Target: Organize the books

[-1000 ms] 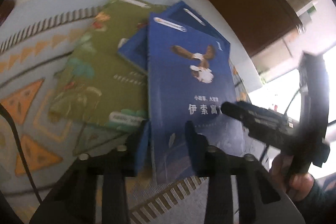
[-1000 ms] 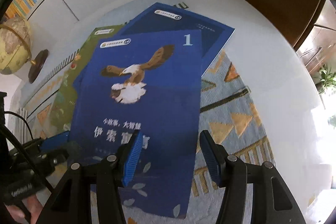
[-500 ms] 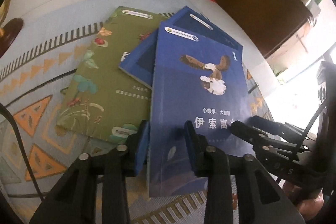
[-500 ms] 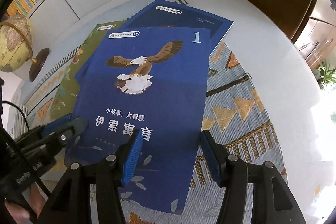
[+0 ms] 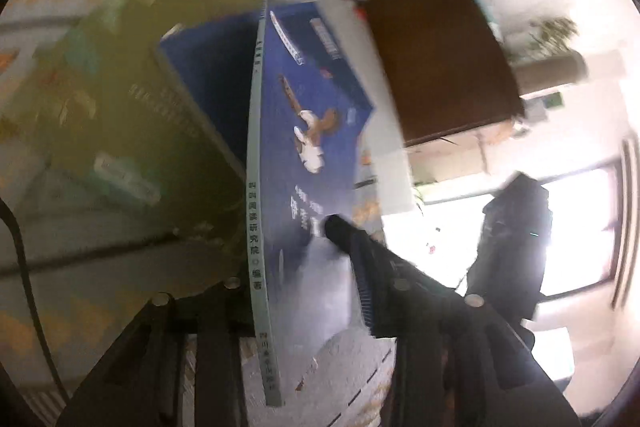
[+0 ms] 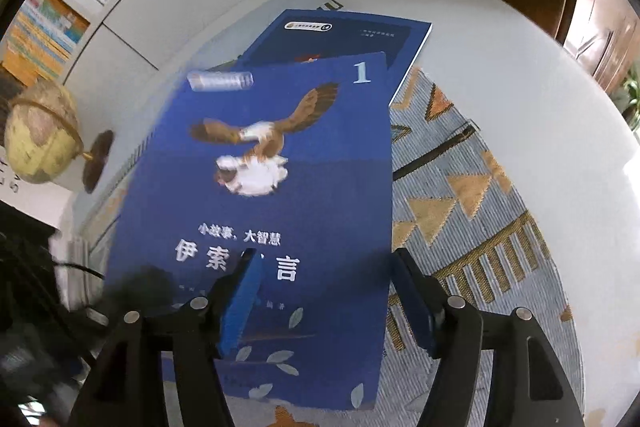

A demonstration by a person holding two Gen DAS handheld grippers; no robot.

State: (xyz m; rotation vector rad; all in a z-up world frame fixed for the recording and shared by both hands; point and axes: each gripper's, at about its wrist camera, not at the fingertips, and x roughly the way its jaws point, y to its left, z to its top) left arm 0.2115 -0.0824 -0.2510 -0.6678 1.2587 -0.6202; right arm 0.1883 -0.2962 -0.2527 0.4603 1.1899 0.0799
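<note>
blue pads of the left gripper [image 5: 304, 291] are closing on the spine edge of the eagle book [image 6: 272, 195], which stands between them, tipped up on edge in the left wrist view; the near jaw is hidden behind the grey spine, so i judge rather than see that it is pinched. the right gripper [image 6: 328, 299] is opening, its jaws straddling the book's near right corner without pressing on it; one pad hangs over the cover, the other sits just off the right edge.

this book is a thin, glossy paperback: light, but floppy and likely slippery, so the stiff spine looks the best place to take hold.

beneath it, further off, lies a second blue book [image 6: 360, 35], and to the left a green book [image 5: 120, 99], blurred. all rest on a patterned mat [image 6: 472, 195] over a white table [image 6: 520, 59]. a globe [image 6: 40, 139] stands at the far left.
</note>
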